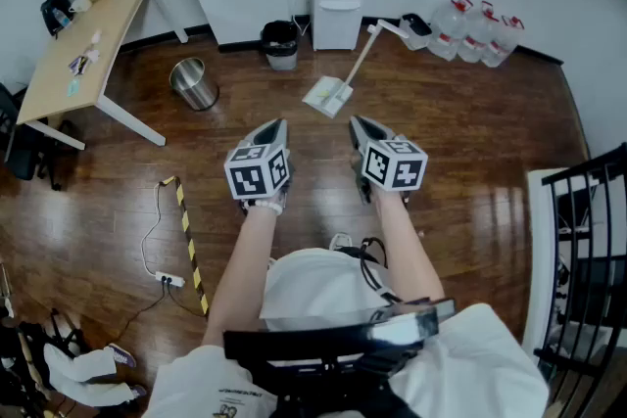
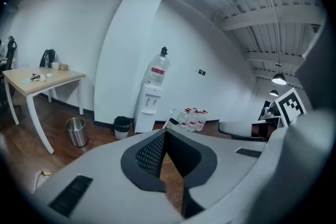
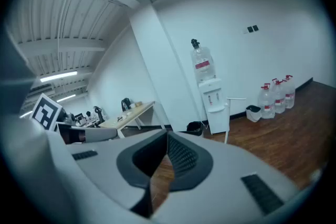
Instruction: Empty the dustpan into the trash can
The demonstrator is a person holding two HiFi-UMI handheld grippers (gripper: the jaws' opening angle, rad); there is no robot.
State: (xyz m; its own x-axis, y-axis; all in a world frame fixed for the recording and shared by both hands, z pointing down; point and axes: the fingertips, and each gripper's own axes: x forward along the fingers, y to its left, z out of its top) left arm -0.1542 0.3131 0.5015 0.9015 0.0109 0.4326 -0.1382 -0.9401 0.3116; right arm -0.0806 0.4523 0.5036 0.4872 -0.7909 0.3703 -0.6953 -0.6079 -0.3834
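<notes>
The left gripper [image 1: 278, 124] and right gripper [image 1: 358, 122] are closed and empty, near the dustpan [image 1: 327, 96] lying on the floor [image 1: 470, 152].

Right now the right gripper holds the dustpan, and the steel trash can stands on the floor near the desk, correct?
Not quite. The right gripper is shut on nothing; the dustpan rests on the floor ahead of it, as the head view shows. The steel trash can does stand near the desk.

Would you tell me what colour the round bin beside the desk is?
Shiny silver; the round metal bin shows best in the head view.
</notes>
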